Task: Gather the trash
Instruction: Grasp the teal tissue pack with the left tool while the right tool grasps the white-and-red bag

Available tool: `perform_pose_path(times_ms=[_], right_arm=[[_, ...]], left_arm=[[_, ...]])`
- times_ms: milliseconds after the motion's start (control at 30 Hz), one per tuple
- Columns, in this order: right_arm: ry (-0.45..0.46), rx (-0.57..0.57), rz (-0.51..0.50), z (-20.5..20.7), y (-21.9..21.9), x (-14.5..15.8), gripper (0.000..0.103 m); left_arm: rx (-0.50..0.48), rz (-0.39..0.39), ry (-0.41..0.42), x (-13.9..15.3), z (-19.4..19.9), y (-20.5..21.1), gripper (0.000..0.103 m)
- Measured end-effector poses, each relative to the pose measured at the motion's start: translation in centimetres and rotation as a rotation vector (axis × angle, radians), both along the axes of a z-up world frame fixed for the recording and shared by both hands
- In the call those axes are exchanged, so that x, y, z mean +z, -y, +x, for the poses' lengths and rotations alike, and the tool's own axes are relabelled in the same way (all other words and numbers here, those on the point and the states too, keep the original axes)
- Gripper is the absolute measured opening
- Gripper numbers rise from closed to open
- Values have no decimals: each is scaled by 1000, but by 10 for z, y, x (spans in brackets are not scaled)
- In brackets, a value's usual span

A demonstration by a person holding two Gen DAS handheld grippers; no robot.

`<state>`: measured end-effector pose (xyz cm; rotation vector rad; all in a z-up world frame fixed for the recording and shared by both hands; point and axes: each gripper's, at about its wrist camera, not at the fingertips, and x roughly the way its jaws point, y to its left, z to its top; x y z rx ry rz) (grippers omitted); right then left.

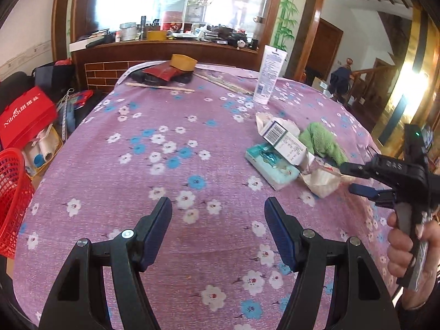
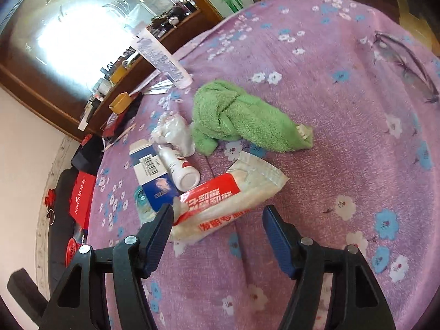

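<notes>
From the left wrist view, the left gripper hangs over the purple flowered cloth on the counter, its jaws spread wide with only bare cloth between them. The trash sits well to the right of those jaws: a torn carton with a barcode lies on a pale teal tissue pack, and just right of the carton is a crumpled white wrapper. Behind the carton is a green towel, and farther back a white tube stands upright. The right gripper reaches in from the right, its tips at the wrapper; whether they touch it is hard to tell here. Left of the counter, a red bag reads "Niirich", roughly.

From the right wrist view, the right gripper has its jaws released and wide apart. The wrapper, white with a red band and red Chinese characters, lies with its long axis running from lower left to upper right. Its lower-left end touches the left jaw and the body crosses into the gap. Just left of the wrapper lie a white bottle, base toward the camera, and the blue-and-white carton. Eyeglasses lie well to the wrapper's upper right.
</notes>
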<state>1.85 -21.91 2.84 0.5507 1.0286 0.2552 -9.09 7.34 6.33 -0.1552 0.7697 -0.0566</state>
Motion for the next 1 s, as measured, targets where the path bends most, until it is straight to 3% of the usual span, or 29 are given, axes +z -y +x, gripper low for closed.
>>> perform_pose_path(times_ms=[133, 233, 300, 333, 400, 467, 567, 700, 1000], right_arm=[[-25, 23, -43, 19, -20, -5, 72], [5, 79, -202, 31, -52, -2, 73], [16, 120, -239, 35, -67, -7, 70], [28, 134, -238, 35, -71, -9, 63], [63, 144, -242, 30, -73, -7, 58], [111, 153, -243, 23, -72, -2, 57], [231, 175, -125, 10, -60, 11, 56], [369, 106, -118, -2, -44, 30, 56], [428, 13, -99, -10, -21, 41, 56]], left_arm=[[-5, 5, -7, -1, 0, 1, 68], [0, 13, -16, -3, 0, 0, 69], [4, 12, -23, -4, 1, -3, 69], [7, 14, -27, -4, 1, -3, 69], [9, 18, -33, -4, 2, -3, 69], [10, 19, -42, -4, 6, -3, 69], [5, 3, -61, -3, 15, 1, 68], [3, -46, -93, -2, 33, 11, 68], [18, -124, -215, -22, 106, 42, 68]])
